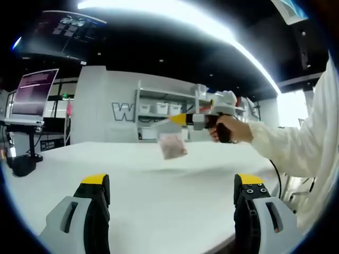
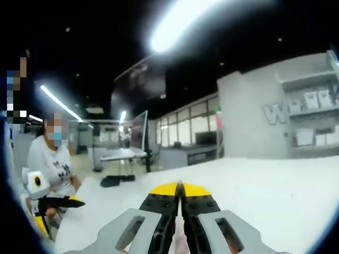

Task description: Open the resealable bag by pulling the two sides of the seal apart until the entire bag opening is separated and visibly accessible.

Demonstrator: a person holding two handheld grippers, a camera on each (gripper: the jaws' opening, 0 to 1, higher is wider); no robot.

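Note:
A small clear resealable bag (image 1: 172, 144) with pale pink contents hangs in the air above the white table (image 1: 159, 185). My right gripper (image 1: 177, 120) enters the left gripper view from the right, held by a hand in a white sleeve, and is shut on the bag's top edge. In the right gripper view, my right gripper (image 2: 180, 191) has its yellow-tipped jaws pressed together, with a pinkish sliver of the bag (image 2: 180, 242) between them. My left gripper (image 1: 172, 182) stands open and wide, well short of the bag, with nothing between its fingers.
A laptop on a stand (image 1: 33, 98) is at the table's left end, with white shelving (image 1: 164, 108) behind. A seated person (image 2: 50, 164) at the left edge holds another gripper (image 2: 58, 202). A keyboard (image 2: 117, 180) lies on the table.

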